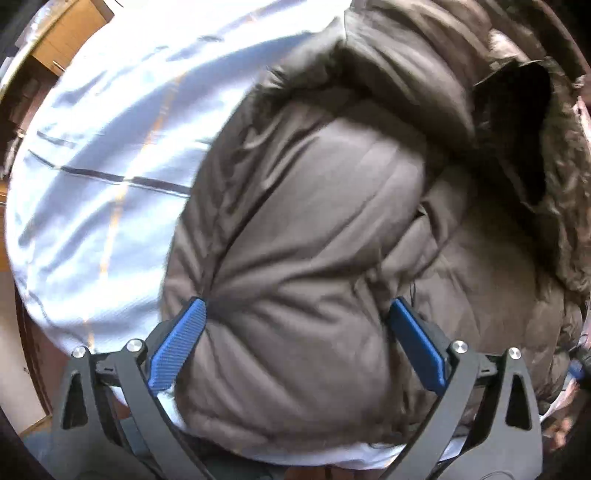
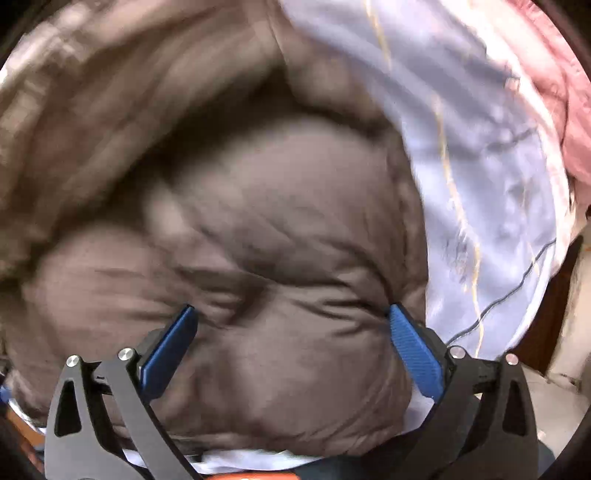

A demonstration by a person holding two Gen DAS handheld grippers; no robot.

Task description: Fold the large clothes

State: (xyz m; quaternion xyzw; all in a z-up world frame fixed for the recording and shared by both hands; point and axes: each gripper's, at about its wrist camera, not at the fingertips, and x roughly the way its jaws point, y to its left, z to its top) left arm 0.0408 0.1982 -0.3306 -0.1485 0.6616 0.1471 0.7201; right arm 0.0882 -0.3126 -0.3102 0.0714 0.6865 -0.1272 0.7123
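A puffy brown-grey padded jacket (image 1: 314,229) with a dark fur-trimmed hood (image 1: 532,147) lies bunched on a pale blue sheet (image 1: 103,140). My left gripper (image 1: 297,306) is open wide, its blue pads (image 1: 184,343) pressed against either side of a thick fold of the jacket near its lower edge. In the right wrist view the same jacket (image 2: 258,240) fills the frame, blurred. My right gripper (image 2: 291,310) is also open wide, its blue pads (image 2: 413,350) straddling a padded bulge of the jacket.
The pale blue sheet (image 2: 472,147) has thin orange and dark lines. A pink garment or quilt (image 2: 561,92) lies at the far right. Wooden furniture (image 1: 70,33) shows at the upper left, a dark wooden bed edge (image 1: 33,339) at the left.
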